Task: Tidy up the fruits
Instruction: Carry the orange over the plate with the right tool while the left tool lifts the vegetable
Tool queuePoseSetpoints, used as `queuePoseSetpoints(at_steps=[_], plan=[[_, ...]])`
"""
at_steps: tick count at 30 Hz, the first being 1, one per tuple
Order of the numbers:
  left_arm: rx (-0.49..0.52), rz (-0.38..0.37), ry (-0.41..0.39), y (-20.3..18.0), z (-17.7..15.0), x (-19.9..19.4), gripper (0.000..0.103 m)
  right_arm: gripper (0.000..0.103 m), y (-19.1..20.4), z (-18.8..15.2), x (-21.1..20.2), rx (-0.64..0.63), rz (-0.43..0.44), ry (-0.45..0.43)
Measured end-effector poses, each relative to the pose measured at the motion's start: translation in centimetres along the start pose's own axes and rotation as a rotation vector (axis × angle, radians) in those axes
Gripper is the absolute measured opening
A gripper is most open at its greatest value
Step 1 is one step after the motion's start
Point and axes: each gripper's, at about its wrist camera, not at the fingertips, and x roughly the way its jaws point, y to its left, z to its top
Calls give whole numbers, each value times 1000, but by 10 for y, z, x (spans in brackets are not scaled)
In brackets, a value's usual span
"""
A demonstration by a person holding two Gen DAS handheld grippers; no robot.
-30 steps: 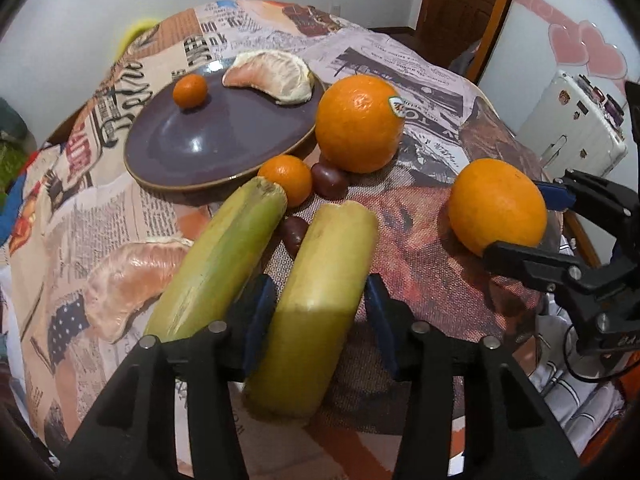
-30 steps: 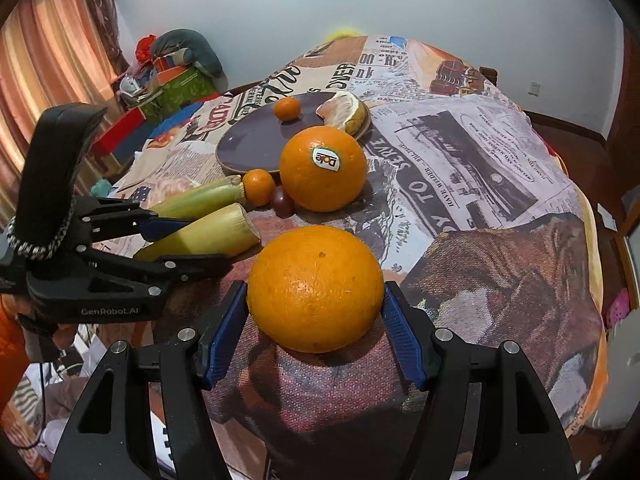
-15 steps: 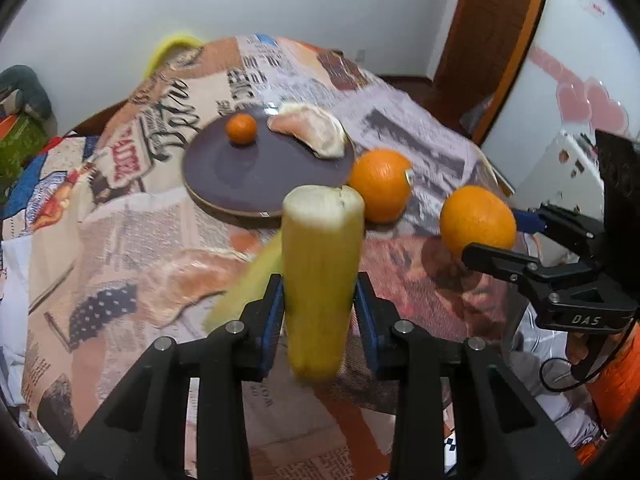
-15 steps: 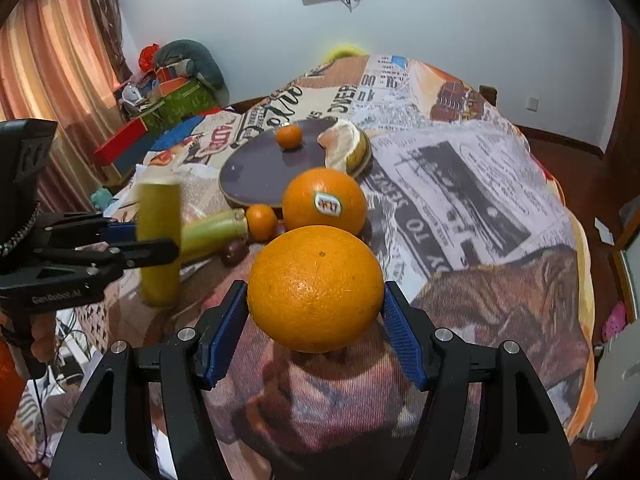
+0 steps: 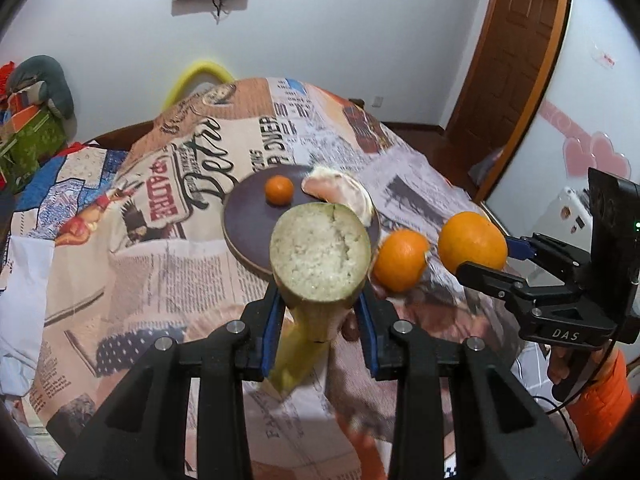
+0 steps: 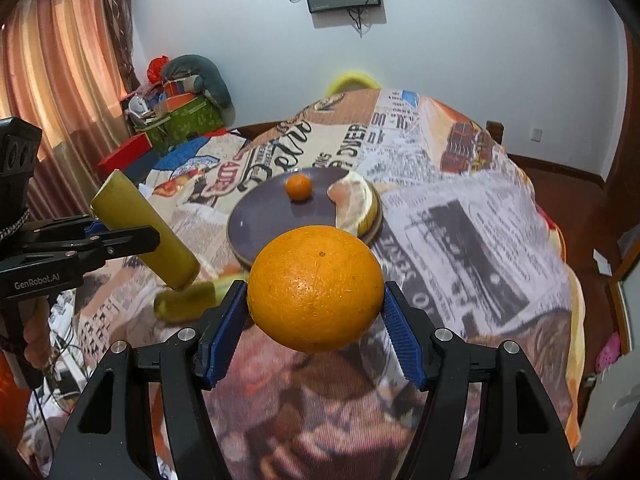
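My left gripper (image 5: 320, 320) is shut on a yellow-green cut banana piece (image 5: 319, 258), held above the table with its cut end toward the camera; it also shows in the right wrist view (image 6: 144, 232). My right gripper (image 6: 316, 324) is shut on a large orange (image 6: 316, 288), lifted off the cloth; it shows in the left wrist view (image 5: 472, 242). A purple plate (image 6: 264, 216) holds a small tangerine (image 6: 298, 186) and a peeled pomelo segment (image 6: 356, 204). A second orange (image 5: 400, 260) sits right of the plate (image 5: 244, 220).
A second banana piece (image 6: 188, 300) lies on the newspaper-print tablecloth (image 6: 460, 220) below the left gripper (image 6: 120, 240). Boxes and clutter (image 6: 176, 116) stand at the back left by a curtain. A wooden door (image 5: 516, 44) is at the right.
Both grippers have lifted their fruit off the table and risen. The banana piece has tipped so its cut end faces the camera. The orange hangs higher above the cloth.
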Motion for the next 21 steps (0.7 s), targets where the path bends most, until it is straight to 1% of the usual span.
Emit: queuePoseSetpoints(at_steps=[5,10,15,21], plan=[[-20,13,-31,11,14,1,34,63,0,16,5,-12,-2,-21],[-26,20,-39,20,25,9,34,63,0,31,15,-25,-3,-37],[-31,16,-24,27,30,25,34,63,-3,43,31,-27,-2,-36],[-35,8,18,32,33,51,34,63,-8,51,53,-32,2,-15]])
